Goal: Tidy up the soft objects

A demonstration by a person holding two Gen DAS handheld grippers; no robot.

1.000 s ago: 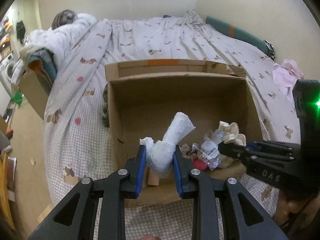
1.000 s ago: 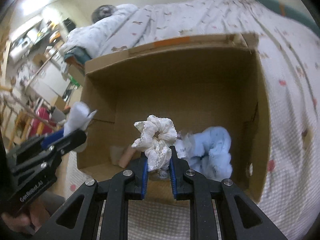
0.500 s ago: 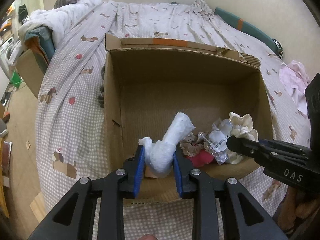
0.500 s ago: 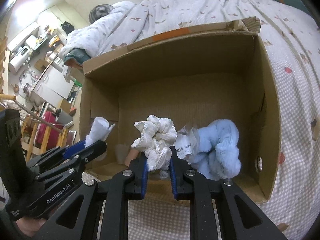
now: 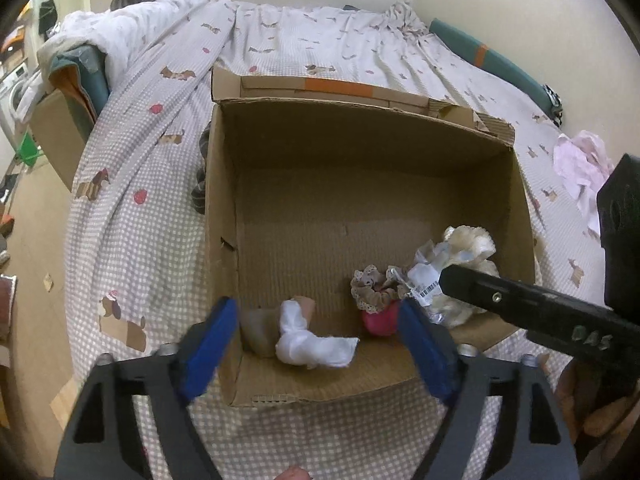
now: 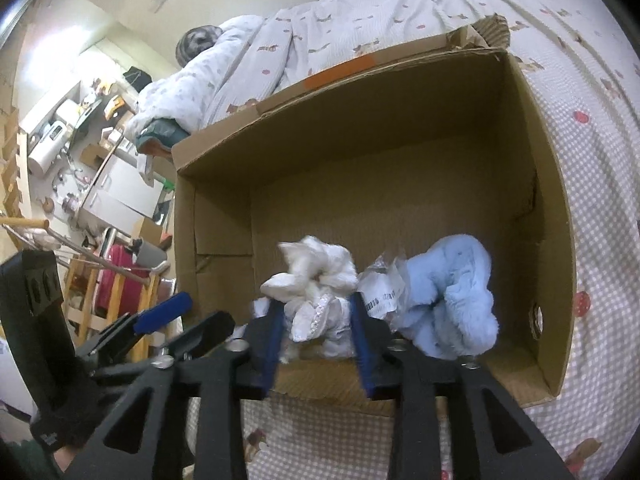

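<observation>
A rolled white sock (image 5: 310, 344) is lying on the floor of an open cardboard box (image 5: 224, 208), near the box's front left corner, directly between the spread blue pads of the left gripper (image 5: 316, 350), whose jaws are standing wide apart and gripping nothing. Just behind the sock, a tan, rounded item (image 5: 258, 326) is resting against the left wall. Toward the front right corner, a small cluster is gathering: one lace-edged brown scrunchie (image 5: 370, 286), one pink item (image 5: 380, 320) beneath it, one crinkled clear wrapper with a barcode label (image 5: 424, 280) and one cream fluffy piece (image 5: 468, 240).

From the right wrist, one white ruffled scrunchie (image 6: 316, 292) is sitting between the jaws of the right gripper (image 6: 316, 344), which are parting around it; whether they are still pinching the fabric cannot be told. One pale blue fluffy scrunchie (image 6: 452, 296) is lying just beside it against the right wall.

The box is sitting on a bed (image 5: 132, 184) covered in a checked spread. By the look of it, the sorting is well under way: roughly seven soft pieces are already inside the box, while one pink garment (image 5: 580, 164) is lying out on the bed's right edge, seemingly waiting to be gathered. The far half of the box floor is showing bare cardboard.
</observation>
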